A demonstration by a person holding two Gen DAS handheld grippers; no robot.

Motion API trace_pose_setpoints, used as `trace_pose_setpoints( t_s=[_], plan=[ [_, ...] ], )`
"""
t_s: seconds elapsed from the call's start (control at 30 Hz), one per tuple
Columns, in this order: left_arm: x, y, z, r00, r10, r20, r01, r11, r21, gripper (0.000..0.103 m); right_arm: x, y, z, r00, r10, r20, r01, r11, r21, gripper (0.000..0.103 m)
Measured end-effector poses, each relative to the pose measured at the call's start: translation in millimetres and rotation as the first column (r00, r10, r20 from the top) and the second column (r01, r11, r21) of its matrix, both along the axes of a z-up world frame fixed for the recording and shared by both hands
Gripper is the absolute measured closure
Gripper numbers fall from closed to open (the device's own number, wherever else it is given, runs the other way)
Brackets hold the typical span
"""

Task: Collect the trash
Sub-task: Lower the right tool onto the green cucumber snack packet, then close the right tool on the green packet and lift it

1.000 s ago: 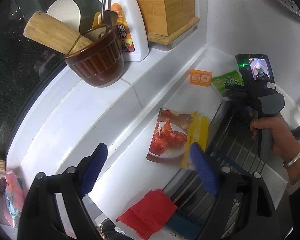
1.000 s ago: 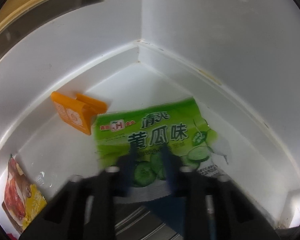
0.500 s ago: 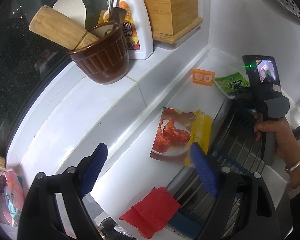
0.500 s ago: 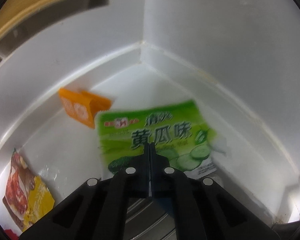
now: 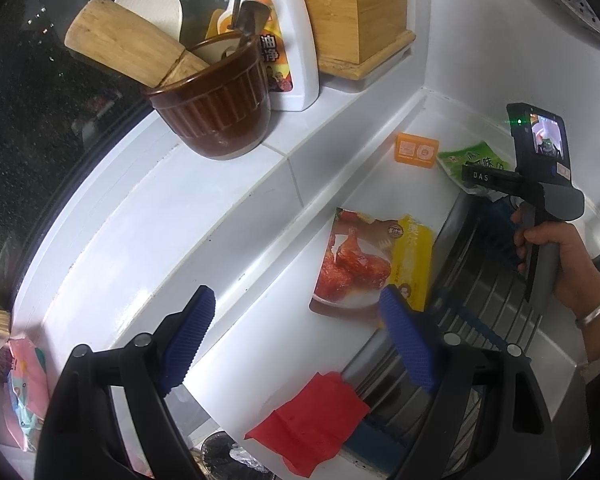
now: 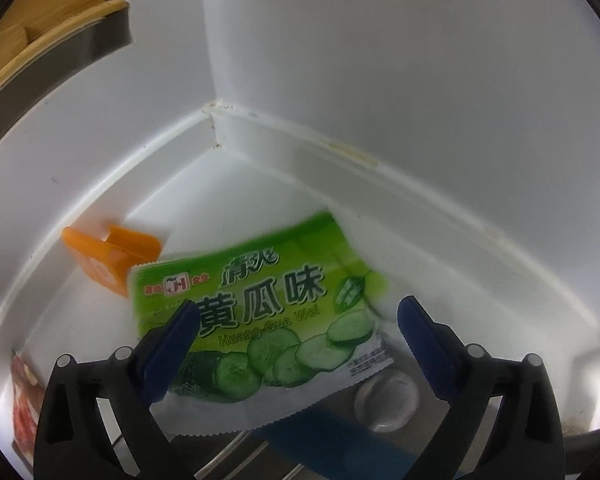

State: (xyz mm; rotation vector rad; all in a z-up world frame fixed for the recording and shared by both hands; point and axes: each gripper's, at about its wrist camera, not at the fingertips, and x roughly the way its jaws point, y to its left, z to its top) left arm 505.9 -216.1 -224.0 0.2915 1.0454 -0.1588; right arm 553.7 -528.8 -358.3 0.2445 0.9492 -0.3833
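The right tool (image 6: 296,318) has its blue pads far apart and its jaws are opening. The flat green cucumber snack packet (image 6: 260,320) lies between and below the two pads, and the pads do not press on it. The packet rests in the corner of the white desk (image 6: 228,184), with its lower edge hanging over the steel sink (image 6: 384,404). Its top left corner lies over a small orange plastic packet (image 6: 100,258).

The left tool (image 5: 298,330) is also wide open and holds nothing. It hangs above the white desk. Just past its right pad lies a flat red and yellow chicken-leg packet (image 5: 364,264), near the sink edge. A crumpled red wrapper (image 5: 312,416) lies lower down, under the tool.

From the left view, a hand (image 5: 556,256) grips the handle of the right tool over the sink. On the white ledge (image 5: 140,200) behind stand a brown ribbed pot (image 5: 216,116), a white bottle (image 5: 288,60) and a wooden box (image 5: 352,12).
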Motion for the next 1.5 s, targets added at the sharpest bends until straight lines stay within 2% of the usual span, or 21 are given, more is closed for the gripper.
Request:
trace_pose_setpoints(
  t_s=[0.07, 0.33, 0.43, 0.57, 0.6, 0.73, 0.77, 0.8, 0.83, 0.87, 1.0, 1.23, 1.3, 1.5],
  plan=[
    [1, 0, -1, 1.000, 0.003, -0.002, -0.003, 1.000, -0.001, 0.020, 0, 0, -7, 0.999, 0.010, -0.031, -0.008, 0.999, 0.048, 0.006],
    [1, -1, -5, 1.000, 0.005, -0.007, -0.005, 1.000, 0.002, 0.020, -4, 9, -6, 0.999, 0.033, -0.016, -0.033, 0.999, 0.023, 0.007],
    [1, -1, -6, 1.000, 0.007, -0.008, -0.007, 1.000, 0.005, 0.020, -5, 13, -1, 0.998, 0.055, -0.003, -0.055, 0.998, 0.017, 0.019],
    [1, 2, -9, 1.000, 0.014, -0.013, -0.014, 1.000, 0.007, 0.020, -3, 17, 5, 0.996, 0.090, 0.003, -0.090, 0.996, 0.022, 0.054],
    [1, 3, -10, 1.000, 0.018, -0.015, -0.018, 1.000, 0.006, 0.020, -3, 17, 7, 0.996, 0.094, 0.001, -0.094, 0.995, 0.028, 0.059],
    [3, 5, -12, 0.999, 0.028, -0.024, -0.028, 1.000, 0.004, 0.020, -5, 10, 10, 0.995, 0.099, 0.015, -0.100, 0.993, 0.057, 0.064],
    [2, 5, -12, 0.999, 0.029, -0.023, -0.029, 1.000, 0.005, 0.020, -8, 6, 13, 0.995, 0.093, 0.029, -0.094, 0.994, 0.046, 0.062],
    [2, 6, -12, 0.999, 0.029, -0.021, -0.029, 1.000, 0.007, 0.020, -8, 4, 16, 0.996, 0.085, 0.039, -0.086, 0.995, 0.039, 0.038],
    [2, 7, -12, 0.999, 0.030, -0.019, -0.030, 1.000, 0.008, 0.020, -10, 0, 19, 0.995, 0.076, 0.058, -0.078, 0.996, 0.038, 0.024],
    [2, 7, -12, 0.999, 0.031, -0.018, -0.031, 0.999, 0.009, 0.020, -13, -5, 23, 0.994, 0.073, 0.080, -0.076, 0.996, 0.045, 0.016],
    [4, 11, -12, 0.999, 0.042, -0.022, -0.042, 0.999, 0.007, 0.020, -23, -34, 26, 0.994, 0.062, 0.085, -0.071, 0.992, 0.100, 0.016],
    [4, 6, -12, 0.999, 0.031, -0.019, -0.031, 1.000, 0.002, 0.020, -42, -68, 15, 0.995, -0.040, 0.089, 0.021, 0.978, 0.208, 0.014],
    [4, 3, -12, 1.000, 0.025, -0.019, -0.025, 1.000, 0.001, 0.020, -42, -67, 9, 0.995, -0.048, 0.088, 0.025, 0.968, 0.249, 0.013],
    [3, -1, -12, 1.000, 0.019, -0.018, -0.019, 1.000, 0.004, 0.020, -28, -37, 6, 0.995, 0.019, 0.102, -0.041, 0.975, 0.218, 0.011]
  ],
)
